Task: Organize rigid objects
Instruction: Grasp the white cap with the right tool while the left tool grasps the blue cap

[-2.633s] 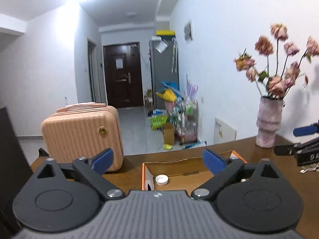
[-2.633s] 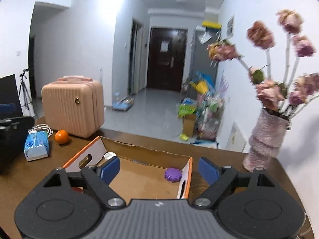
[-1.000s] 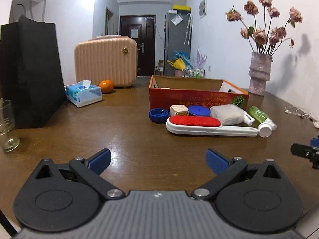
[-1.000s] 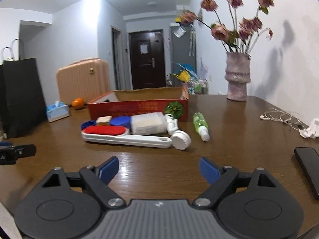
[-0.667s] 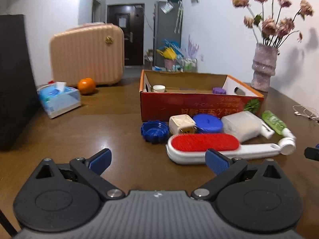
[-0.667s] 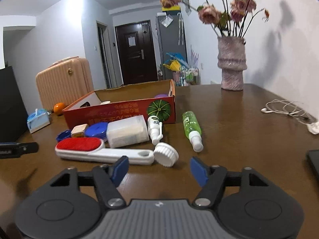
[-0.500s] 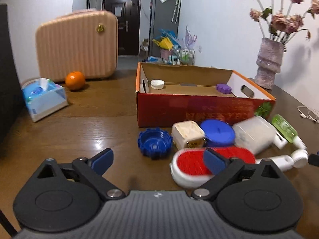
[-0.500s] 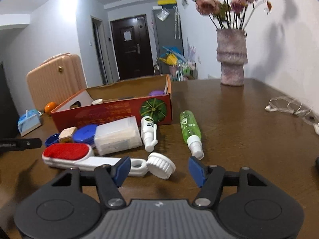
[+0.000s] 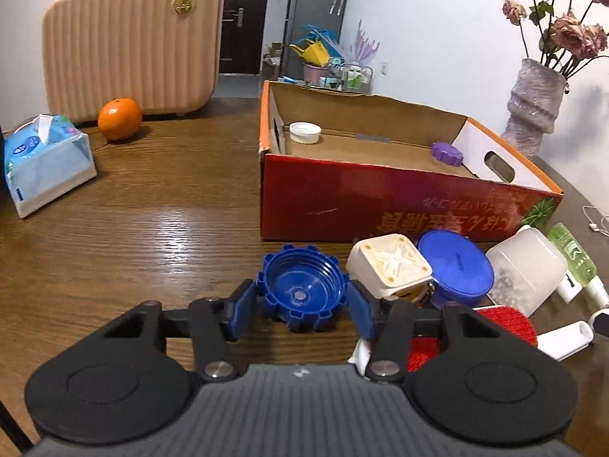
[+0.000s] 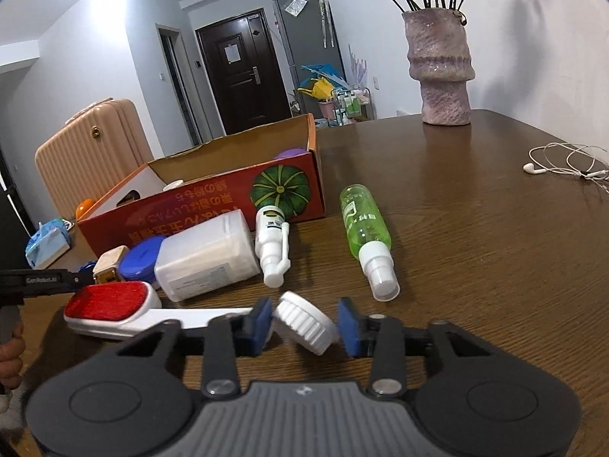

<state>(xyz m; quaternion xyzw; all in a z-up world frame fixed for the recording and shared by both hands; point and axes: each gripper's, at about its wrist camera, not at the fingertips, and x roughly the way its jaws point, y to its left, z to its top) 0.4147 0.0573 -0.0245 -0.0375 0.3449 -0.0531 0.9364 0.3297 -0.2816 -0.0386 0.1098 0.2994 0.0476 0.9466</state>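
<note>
My left gripper (image 9: pixel 302 310) has its pads on both sides of a blue toothed cap (image 9: pixel 301 291) that rests on the wooden table, touching or nearly touching it. My right gripper (image 10: pixel 306 323) brackets a white ribbed cap (image 10: pixel 304 321) with a small gap at the right pad. An open red cardboard box (image 9: pixel 380 202) stands behind, with a white cap (image 9: pixel 305 132) and a purple cap (image 9: pixel 447 153) inside. In front of the box lie a cream square lid (image 9: pixel 390 264), a blue round lid (image 9: pixel 455 266), a white jar (image 10: pixel 207 253), a small white spray bottle (image 10: pixel 272 245), a green spray bottle (image 10: pixel 367 234) and a red lint brush (image 10: pixel 110 304).
A pink suitcase (image 9: pixel 129 38), an orange (image 9: pixel 120 113) and a tissue pack (image 9: pixel 43 160) stand at the back left. A vase of dried flowers (image 10: pixel 441 68) stands at the back right. White earphones (image 10: pixel 563 162) lie on the table at the right.
Both grippers have moved forward and down to the objects. The left jaws have narrowed around the blue cap; the right jaws have narrowed around the white cap.
</note>
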